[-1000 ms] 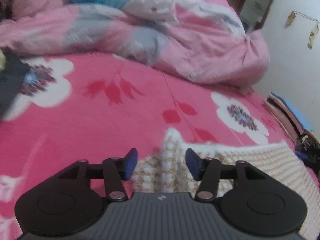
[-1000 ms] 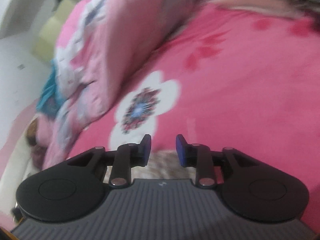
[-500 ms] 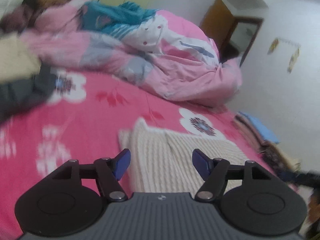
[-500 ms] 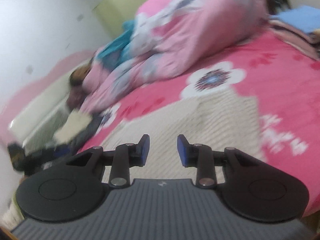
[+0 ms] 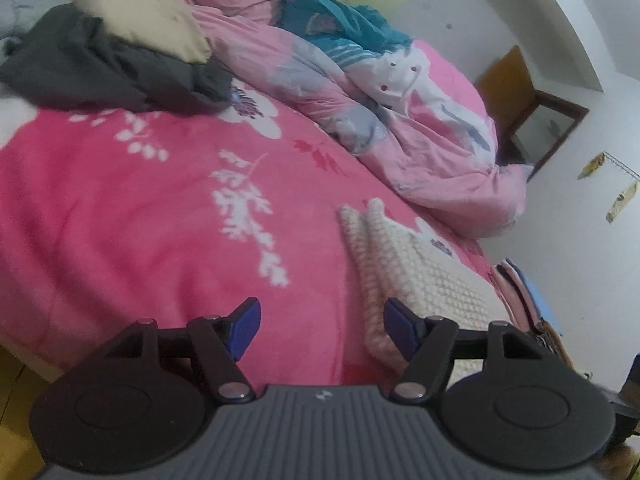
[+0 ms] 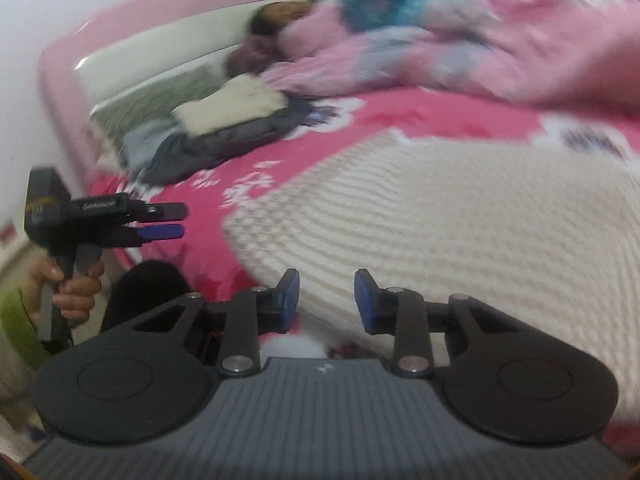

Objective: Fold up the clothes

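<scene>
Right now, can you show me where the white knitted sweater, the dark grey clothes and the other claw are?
white knitted sweater (image 6: pixel 460 216), right wrist view, its ribbed middle.
dark grey clothes (image 5: pixel 100 72), left wrist view, crumpled middle.
left claw (image 6: pixel 166 222), right wrist view, between its fingertips.

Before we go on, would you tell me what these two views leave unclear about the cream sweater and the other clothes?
- Cream knitted sweater: right wrist view is motion-blurred, and the right gripper covers its near edge.
- Same sweater, left wrist view: the left gripper hides its near end, so its fold state is unclear.
- Dark garment and beige piece: crumpled, type unreadable.
</scene>
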`<state>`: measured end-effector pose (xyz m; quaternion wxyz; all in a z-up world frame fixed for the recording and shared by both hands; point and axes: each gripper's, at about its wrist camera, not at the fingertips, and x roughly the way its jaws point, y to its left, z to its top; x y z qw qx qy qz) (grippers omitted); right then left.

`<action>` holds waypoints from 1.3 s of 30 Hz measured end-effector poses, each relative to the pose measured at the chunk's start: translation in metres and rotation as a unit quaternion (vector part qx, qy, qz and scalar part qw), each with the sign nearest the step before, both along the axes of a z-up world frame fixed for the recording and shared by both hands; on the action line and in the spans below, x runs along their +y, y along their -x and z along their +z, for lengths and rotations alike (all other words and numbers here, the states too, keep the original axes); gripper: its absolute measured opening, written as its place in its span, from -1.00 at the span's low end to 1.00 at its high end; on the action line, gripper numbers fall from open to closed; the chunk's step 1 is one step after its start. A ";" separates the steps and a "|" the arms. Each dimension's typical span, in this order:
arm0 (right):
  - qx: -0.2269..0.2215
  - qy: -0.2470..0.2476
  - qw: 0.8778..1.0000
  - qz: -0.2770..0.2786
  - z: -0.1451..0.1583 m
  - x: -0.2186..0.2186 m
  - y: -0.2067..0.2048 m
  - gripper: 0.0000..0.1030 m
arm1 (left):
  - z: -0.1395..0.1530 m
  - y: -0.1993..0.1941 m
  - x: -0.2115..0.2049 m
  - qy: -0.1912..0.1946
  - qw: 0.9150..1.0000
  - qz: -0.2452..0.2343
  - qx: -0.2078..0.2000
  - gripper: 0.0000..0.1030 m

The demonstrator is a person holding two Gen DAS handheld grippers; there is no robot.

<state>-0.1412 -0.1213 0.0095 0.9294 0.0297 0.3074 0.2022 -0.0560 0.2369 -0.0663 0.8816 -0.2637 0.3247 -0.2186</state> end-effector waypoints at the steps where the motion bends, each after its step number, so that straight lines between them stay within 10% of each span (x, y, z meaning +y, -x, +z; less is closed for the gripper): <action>1: -0.012 0.019 1.000 0.013 0.001 0.013 -0.002 -0.44 | -0.003 0.003 0.003 0.004 1.000 0.005 -0.001 0.33; 9: 0.000 0.096 0.994 0.048 -0.041 0.069 -0.069 -0.69 | -0.011 0.007 0.019 0.045 0.999 0.005 -0.027 0.33; 13: 0.052 0.041 0.997 0.029 -0.051 0.052 -0.089 -0.78 | -0.009 0.009 0.013 0.020 0.999 -0.017 -0.042 0.33; 33: 0.034 -0.057 0.992 0.110 -0.020 0.064 -0.084 -0.80 | -0.002 0.019 0.004 -0.022 0.994 -0.071 -0.080 0.33; 39: 0.031 -0.041 0.992 0.117 -0.068 0.087 -0.076 -0.82 | 0.013 0.023 -0.005 -0.044 0.995 -0.053 -0.076 0.33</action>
